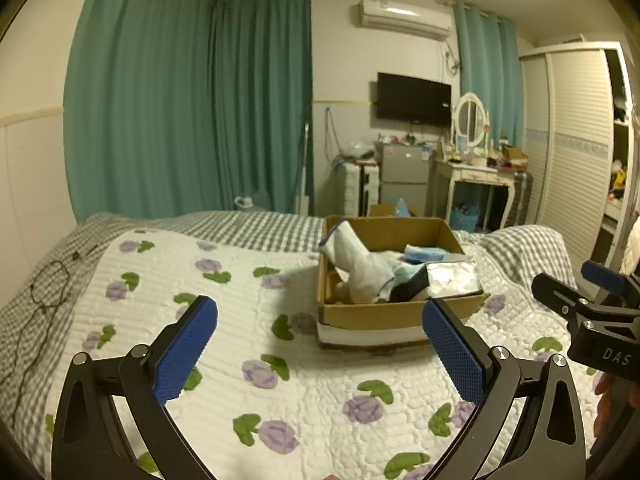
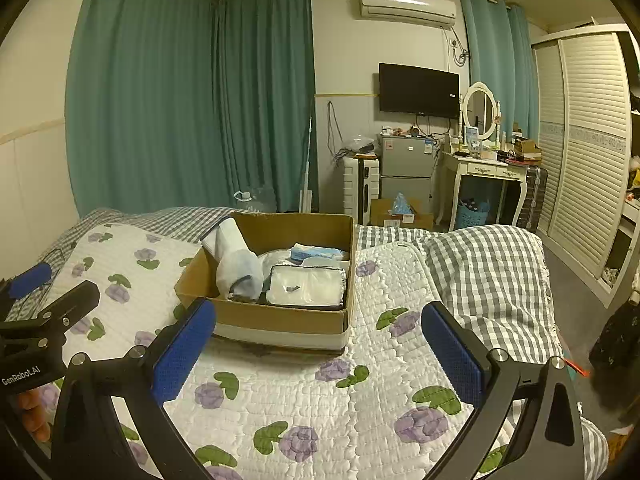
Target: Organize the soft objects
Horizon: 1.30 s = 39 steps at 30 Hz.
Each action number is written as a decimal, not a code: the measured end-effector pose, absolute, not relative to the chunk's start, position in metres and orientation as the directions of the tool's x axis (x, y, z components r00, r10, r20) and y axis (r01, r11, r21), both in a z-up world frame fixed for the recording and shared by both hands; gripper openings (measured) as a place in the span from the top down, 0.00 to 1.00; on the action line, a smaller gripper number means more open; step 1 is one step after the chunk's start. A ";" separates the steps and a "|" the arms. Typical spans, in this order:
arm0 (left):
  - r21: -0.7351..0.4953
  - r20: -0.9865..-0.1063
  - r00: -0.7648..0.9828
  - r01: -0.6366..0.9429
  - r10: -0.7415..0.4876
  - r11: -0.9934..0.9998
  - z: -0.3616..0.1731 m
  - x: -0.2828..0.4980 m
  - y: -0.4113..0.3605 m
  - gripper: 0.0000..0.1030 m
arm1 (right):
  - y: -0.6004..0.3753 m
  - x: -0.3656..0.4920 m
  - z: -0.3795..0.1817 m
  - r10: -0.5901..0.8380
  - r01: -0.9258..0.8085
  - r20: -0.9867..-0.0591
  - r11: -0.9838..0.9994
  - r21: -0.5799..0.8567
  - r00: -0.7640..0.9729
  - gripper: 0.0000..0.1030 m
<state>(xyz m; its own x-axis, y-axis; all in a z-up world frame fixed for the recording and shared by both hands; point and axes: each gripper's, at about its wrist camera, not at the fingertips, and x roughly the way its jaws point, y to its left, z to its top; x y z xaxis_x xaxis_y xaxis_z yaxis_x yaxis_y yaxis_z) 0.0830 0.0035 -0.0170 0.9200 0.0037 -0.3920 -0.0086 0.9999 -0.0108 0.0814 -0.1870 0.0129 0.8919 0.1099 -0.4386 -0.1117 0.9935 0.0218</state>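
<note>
Nearest the cameras, the left gripper [image 1: 320, 344] and the right gripper [image 2: 319, 348] each hung over the bed with blue-padded fingers spread wide apart, holding nothing. Beyond them one cardboard box [image 2: 280, 318] sat on the white quilt [image 2: 360, 400] printed with purple flowers. Inside it lay soft goods: a white rolled cloth [image 2: 236, 264] leaning against the left wall, a clear zippered pouch [image 2: 306, 286] of white fabric at the front, and what seemed to be a blue pack [image 2: 316, 253] behind, four or five pieces in all, though the heap hid the count. A grey checked blanket [image 2: 488, 272] lay right. Farther off stood teal curtains [image 2: 180, 92], one television [image 2: 418, 90], and a dressing table [image 2: 484, 170].
</note>
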 end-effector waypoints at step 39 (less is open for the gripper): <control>-0.004 -0.389 0.921 -0.011 0.009 1.000 -0.022 0.082 0.006 0.00 | -0.183 0.082 0.010 0.088 -0.095 -0.448 0.995 0.007 0.890 0.00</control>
